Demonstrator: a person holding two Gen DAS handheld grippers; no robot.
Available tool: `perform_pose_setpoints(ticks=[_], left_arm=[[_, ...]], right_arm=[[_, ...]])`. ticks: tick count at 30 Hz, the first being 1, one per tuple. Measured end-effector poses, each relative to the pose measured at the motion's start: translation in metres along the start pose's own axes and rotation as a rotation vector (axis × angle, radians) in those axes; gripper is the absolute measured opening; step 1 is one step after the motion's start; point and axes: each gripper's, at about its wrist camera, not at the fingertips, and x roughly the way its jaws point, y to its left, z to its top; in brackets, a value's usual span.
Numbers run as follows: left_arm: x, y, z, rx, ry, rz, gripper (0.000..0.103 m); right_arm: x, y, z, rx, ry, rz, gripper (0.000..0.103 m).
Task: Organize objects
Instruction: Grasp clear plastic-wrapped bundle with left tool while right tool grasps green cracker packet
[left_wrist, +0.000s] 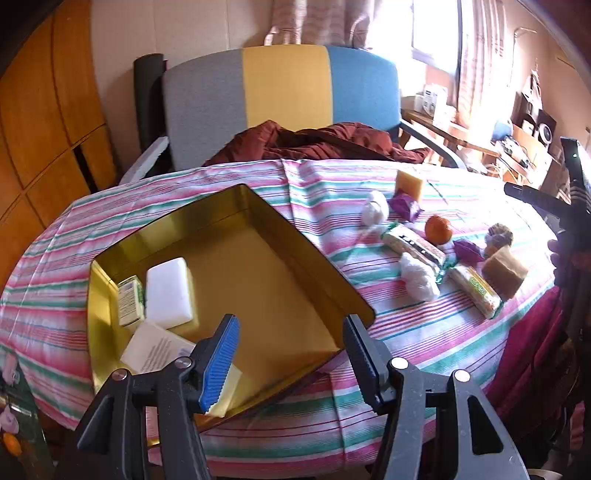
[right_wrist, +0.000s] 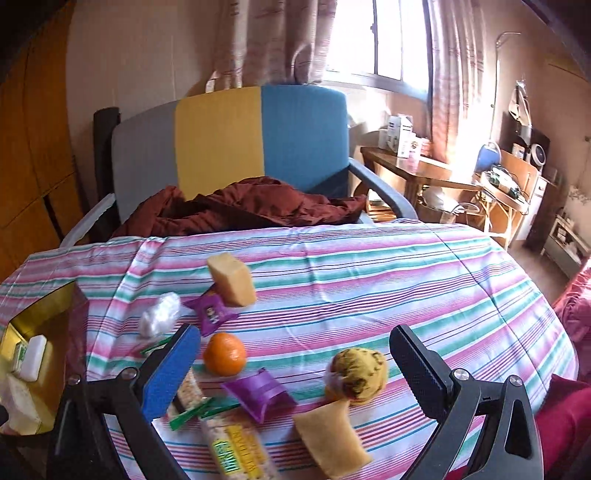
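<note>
The left hand-held gripper (left_wrist: 291, 354) hangs over the near corner of the gold tin tray (left_wrist: 354, 295), its jaws wide apart with nothing between them. The tray already holds a white soap bar (left_wrist: 168, 293), a small green-labelled box (left_wrist: 130, 300) and a white printed packet (left_wrist: 155, 350) along its left side. The right hand-held gripper (right_wrist: 295, 373) is also spread wide and empty, poised over the loose items on the striped surface (right_wrist: 369, 280).

Between its jaws lie a muffin (right_wrist: 357, 373), an orange (right_wrist: 224, 353), a purple wrapped sweet (right_wrist: 258, 393), a tan sponge block (right_wrist: 332, 435) and a cracker packet (right_wrist: 236, 450). The muffin is likely soft and crumbly, so a light pinch across its wrapped base seems safest. The orange is firm but round and could roll; take it across its middle. The sponge should squash and spring, so grip its short sides (a shallow bite may slip off). The foil sweet is light and slippery.

Only the left wrist view shows the tray's floor and how much room remains, plus a second cracker packet (left_wrist: 413, 242) beside the first. The right wrist view shows the muffin clearly, whereas from the left it is a blurred lump, probably the same one.
</note>
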Motion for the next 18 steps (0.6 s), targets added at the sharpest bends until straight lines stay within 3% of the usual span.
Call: perform_pose_setpoints(ticks=[4,7,9,18], left_arm=[[0.008,-0.014,0.005,0.03,0.017,-0.018,0.059],[0.018,-0.028,0.009,0.053,0.038,-0.043,0.059],[0.026,-0.037,0.012,0.068,0.06,-0.059,0.059],[0.054,-0.077,0.024,0.106,0.131,-0.177,0.059]], right_arm=[[0.012,-0.033,-0.005,0.1,0.012,-0.016,0.103],[0.03,-0.051,-0.012,0.212,0.081,0.018,0.103],[0.032,-0.061,-0.012,0.274,0.082,0.046,0.103],[0.038,-0.08,-0.021,0.398,0.117,0.082,0.103]])
